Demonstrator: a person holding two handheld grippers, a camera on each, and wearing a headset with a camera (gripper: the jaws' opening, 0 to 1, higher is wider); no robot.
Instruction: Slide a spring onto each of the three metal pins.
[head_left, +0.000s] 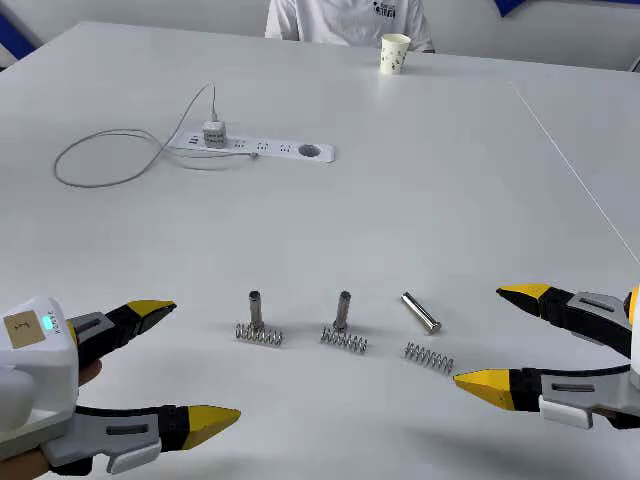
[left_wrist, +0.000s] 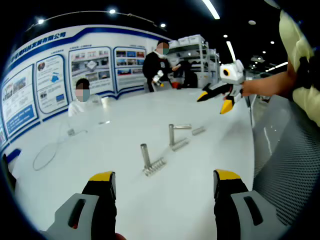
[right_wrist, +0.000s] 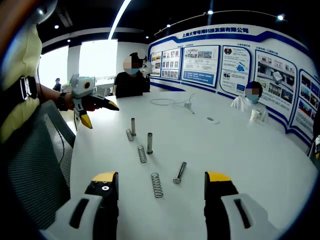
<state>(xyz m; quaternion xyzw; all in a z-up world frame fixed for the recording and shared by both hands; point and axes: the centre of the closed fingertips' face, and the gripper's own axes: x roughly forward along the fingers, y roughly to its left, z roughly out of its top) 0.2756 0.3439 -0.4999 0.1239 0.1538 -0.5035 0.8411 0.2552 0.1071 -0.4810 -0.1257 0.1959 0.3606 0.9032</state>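
Two metal pins stand upright on the white table: the left pin (head_left: 255, 309) (left_wrist: 145, 155) (right_wrist: 133, 126) and the middle pin (head_left: 343, 310) (left_wrist: 171, 134) (right_wrist: 149, 143). A third pin (head_left: 421, 312) (left_wrist: 182, 127) (right_wrist: 179, 172) lies flat. In front of each pin lies a spring: the left spring (head_left: 259, 334) (left_wrist: 155, 166) (right_wrist: 129, 134), the middle spring (head_left: 344, 341) (left_wrist: 180, 144) (right_wrist: 142, 153) and the right spring (head_left: 429, 356) (left_wrist: 198, 131) (right_wrist: 157, 184). My left gripper (head_left: 190, 360) (left_wrist: 165, 181) (right_wrist: 99, 112) is open at the near left. My right gripper (head_left: 500, 340) (right_wrist: 161, 178) (left_wrist: 214, 101) is open at the near right, close to the lying pin and its spring.
A white power strip (head_left: 255, 148) with a charger and looped cable (head_left: 100, 160) lies further back. A paper cup (head_left: 395, 53) stands at the far edge before a seated person (head_left: 345, 20). More people stand in the room behind the table.
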